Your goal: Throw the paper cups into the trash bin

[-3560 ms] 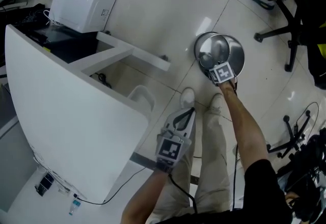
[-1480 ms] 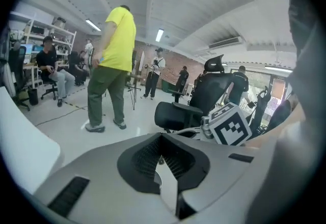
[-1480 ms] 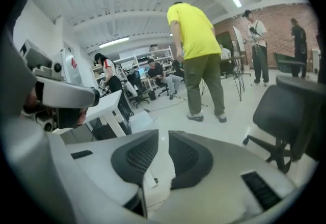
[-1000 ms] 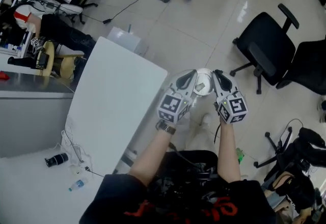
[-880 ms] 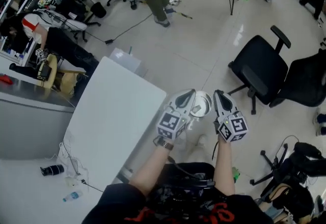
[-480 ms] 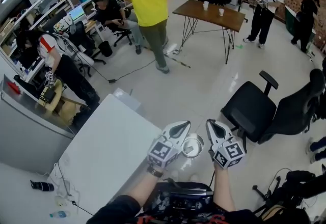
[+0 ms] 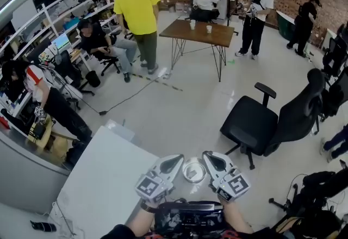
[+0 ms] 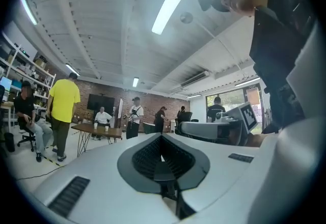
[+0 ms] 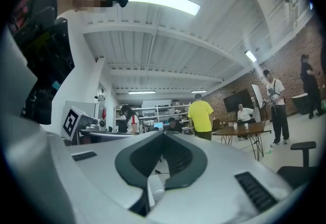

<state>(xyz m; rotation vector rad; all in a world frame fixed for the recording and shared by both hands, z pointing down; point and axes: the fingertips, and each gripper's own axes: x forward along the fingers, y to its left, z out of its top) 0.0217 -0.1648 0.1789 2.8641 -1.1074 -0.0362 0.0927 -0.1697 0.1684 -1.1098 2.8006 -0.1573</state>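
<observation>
Left gripper point(image 7: 175, 162) and right gripper point(image 7: 209, 159): pale moulded shells with dark ribbed pads, held side by side at near centre. Both sets of jaws are pressed together with nothing between them. Round, shiny metal trash bin point(image 7: 194, 170) on the glossy floor, seen between the two tips. Two small white paper cups point(image 7: 192, 24) stand upright on the far brown table point(image 7: 223, 37), well apart from the bin. Flat white table point(image 7: 103, 178) near left.

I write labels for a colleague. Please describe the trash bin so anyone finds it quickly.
Find the white table at the head view's lower left. Right of it, on the floor, stands the trash bin: round shiny metal, unlike the black chair.
</observation>
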